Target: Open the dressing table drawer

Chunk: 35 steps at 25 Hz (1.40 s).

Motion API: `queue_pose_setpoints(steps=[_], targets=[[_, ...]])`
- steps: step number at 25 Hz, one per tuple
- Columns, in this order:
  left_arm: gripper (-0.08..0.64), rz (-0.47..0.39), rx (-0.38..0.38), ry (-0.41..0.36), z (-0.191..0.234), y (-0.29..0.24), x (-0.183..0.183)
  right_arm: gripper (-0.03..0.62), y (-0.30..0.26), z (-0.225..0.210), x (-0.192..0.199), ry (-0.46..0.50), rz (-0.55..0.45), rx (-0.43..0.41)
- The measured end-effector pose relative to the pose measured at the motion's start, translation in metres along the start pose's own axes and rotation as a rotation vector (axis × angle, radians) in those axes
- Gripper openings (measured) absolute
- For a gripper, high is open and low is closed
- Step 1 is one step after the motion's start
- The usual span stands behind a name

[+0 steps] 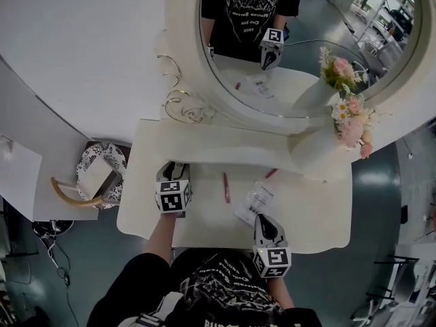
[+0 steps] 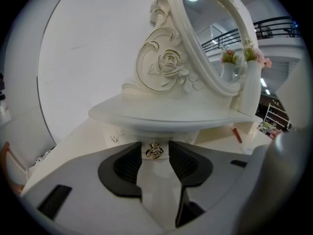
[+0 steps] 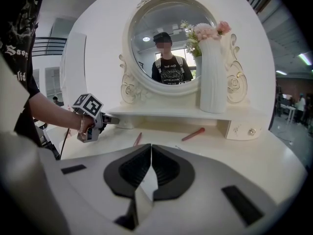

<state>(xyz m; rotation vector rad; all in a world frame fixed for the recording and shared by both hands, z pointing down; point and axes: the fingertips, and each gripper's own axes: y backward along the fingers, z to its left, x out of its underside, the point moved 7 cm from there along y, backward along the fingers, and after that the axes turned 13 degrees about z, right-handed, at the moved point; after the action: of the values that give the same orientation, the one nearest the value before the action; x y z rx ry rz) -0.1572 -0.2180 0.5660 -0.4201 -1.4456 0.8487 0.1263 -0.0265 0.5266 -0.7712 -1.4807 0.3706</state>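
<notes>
Drawer (image 2: 163, 153) sits under the shelf's (image 2: 171, 114) left end on the table (image 1: 320, 210). Its front and gold knob (image 2: 154, 150) face the left hand-held gripper (image 2: 155, 146), whose jaws stand apart around the knob. Right hand-held gripper (image 3: 148, 153): jaws together, empty. Shirt print (image 1: 238, 288) illegible.

Dressing table (image 1: 320, 216) before us, mirror (image 1: 300, 46) behind its shelf (image 1: 225, 145), vase (image 1: 317, 152) on the shelf's right end, a pen (image 1: 226, 187) left of a packet (image 1: 253, 203) on the top below, knob (image 2: 154, 151) of the left drawer (image 2: 127, 138) between the jaws of our left gripper (image 1: 176, 170), our right gripper (image 1: 263, 219) nearer the front edge.
</notes>
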Motion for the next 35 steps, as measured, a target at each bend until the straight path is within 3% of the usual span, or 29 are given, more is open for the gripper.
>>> queue_pose_setpoints(steps=[13, 35], targets=[[0.117, 0.002, -0.026, 0.011, 0.000, -0.001, 0.004, 0.012, -0.005, 0.001, 0.002, -0.003, 0.013, -0.006], [0.103, 0.013, -0.035, 0.000, 0.000, 0.006, 0.008, 0.012, -0.013, 0.003, -0.002, 0.030, 0.023, -0.055]])
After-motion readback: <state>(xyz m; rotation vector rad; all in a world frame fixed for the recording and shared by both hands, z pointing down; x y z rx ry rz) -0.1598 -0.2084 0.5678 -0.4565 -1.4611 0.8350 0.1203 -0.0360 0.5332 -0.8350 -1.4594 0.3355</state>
